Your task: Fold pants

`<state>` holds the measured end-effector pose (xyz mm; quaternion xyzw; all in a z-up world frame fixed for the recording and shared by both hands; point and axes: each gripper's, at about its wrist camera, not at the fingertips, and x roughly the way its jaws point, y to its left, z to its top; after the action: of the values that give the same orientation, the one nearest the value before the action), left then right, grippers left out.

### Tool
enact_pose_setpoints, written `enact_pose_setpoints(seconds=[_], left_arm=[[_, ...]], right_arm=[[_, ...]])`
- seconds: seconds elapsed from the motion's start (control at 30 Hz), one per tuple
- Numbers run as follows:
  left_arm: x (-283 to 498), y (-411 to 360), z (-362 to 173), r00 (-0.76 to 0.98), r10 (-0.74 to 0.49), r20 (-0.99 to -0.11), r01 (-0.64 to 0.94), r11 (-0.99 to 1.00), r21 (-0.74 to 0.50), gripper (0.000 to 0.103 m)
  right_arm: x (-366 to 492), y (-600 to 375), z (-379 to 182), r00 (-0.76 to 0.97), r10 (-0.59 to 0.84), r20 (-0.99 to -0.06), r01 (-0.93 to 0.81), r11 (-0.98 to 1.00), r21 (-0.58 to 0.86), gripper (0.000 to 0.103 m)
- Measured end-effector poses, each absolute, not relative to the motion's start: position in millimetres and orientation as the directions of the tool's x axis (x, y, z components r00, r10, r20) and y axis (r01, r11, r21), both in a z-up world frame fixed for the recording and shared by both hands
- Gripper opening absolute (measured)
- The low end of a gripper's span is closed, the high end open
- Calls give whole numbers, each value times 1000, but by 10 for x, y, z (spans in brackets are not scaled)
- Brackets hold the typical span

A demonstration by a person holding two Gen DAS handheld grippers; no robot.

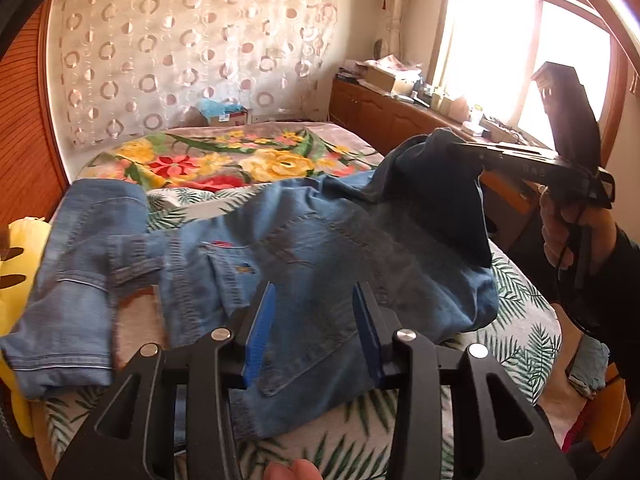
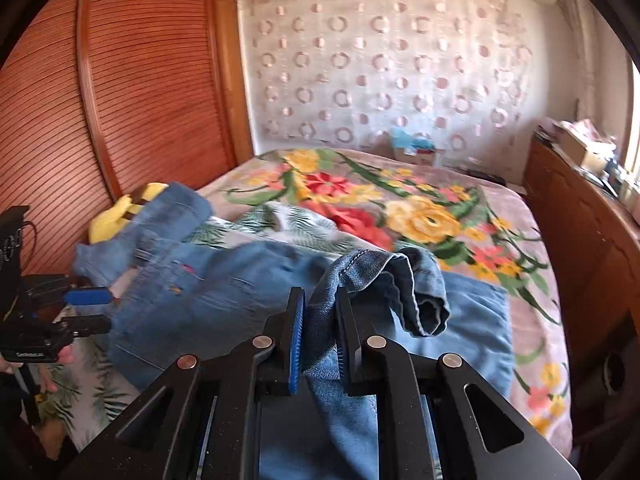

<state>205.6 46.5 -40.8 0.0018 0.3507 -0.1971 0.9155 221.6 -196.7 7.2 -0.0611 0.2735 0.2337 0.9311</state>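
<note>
Blue jeans [image 1: 300, 248] lie crumpled across the bed on a palm-leaf sheet [image 1: 524, 320]. In the left wrist view my left gripper [image 1: 313, 304] hovers over the seat of the jeans, its blue pads [image 1: 260, 320] apart and nothing pinched between them. It also shows at the left edge of the right wrist view, where the left gripper [image 2: 106, 310] is open beside the waistband. My right gripper [image 2: 320, 308] is shut on a bunched fold of denim [image 2: 384, 276] and holds it up off the bed. From the left wrist view the right gripper [image 1: 460, 147] shows at the right, a dark flap of the jeans hanging from it.
A yellow plush toy [image 1: 20, 248] lies at the bed's left edge by the slatted wooden wardrobe [image 2: 120, 100]. A flowered blanket [image 2: 420, 216] covers the far half of the bed. A cluttered wooden cabinet [image 1: 384, 116] runs under the bright window on the right.
</note>
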Motion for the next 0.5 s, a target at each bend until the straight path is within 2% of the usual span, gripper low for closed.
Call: enact_pose_setpoints(seconds=[0.5], left_arm=[[2045,1251,-366,722,-281,-633,231,959,-162,42]], right_arm=[[2309,-1357,187,570,629,-528,-692,714,104,13]])
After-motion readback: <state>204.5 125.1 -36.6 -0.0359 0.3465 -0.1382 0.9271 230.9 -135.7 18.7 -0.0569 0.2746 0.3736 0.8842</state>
